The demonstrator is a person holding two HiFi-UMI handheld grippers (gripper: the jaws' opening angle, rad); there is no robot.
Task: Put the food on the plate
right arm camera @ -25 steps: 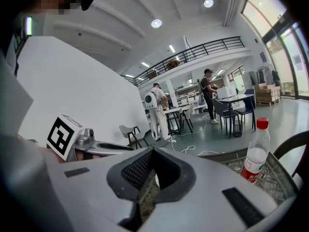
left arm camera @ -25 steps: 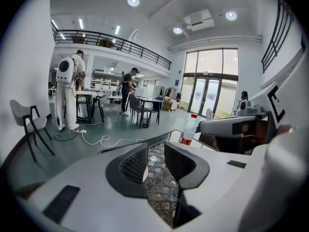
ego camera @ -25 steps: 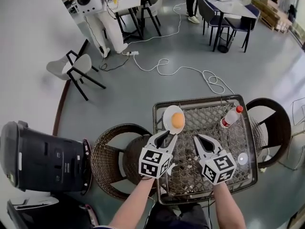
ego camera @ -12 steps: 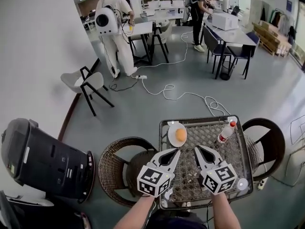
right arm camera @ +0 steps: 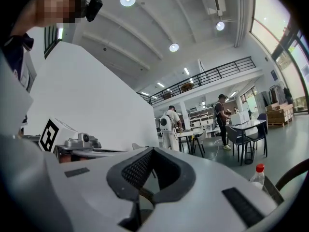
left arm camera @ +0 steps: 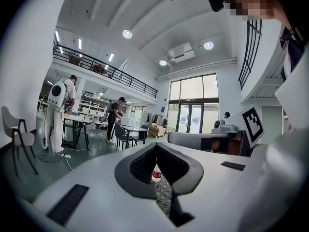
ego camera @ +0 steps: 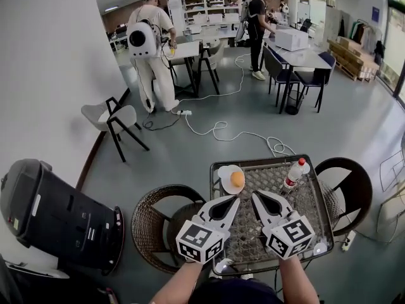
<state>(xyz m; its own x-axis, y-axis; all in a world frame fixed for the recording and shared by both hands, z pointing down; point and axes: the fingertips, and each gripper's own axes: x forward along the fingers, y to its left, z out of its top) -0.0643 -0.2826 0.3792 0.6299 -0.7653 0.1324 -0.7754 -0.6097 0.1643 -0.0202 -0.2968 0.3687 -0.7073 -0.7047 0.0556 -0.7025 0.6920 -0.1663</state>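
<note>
A round orange food item lies on a white plate at the far left corner of the wire-mesh table. Both grippers hover over the table's near half, side by side and apart from the plate. My left gripper is shut with nothing in it, and my right gripper is also shut and empty. In the left gripper view the closed jaws frame a red-capped bottle and a strip of table mesh. The right gripper view looks across the room, with the bottle at its right edge.
The red-capped bottle stands at the table's far right. Wicker chairs flank the table. A black case sits on the floor to the left. Farther off are a white chair, floor cables and two people at desks.
The left gripper's jaws were open beside the plate and have shut. Both grippers have drawn back from the plate, and the head view has tilted up to show more of the room.
</note>
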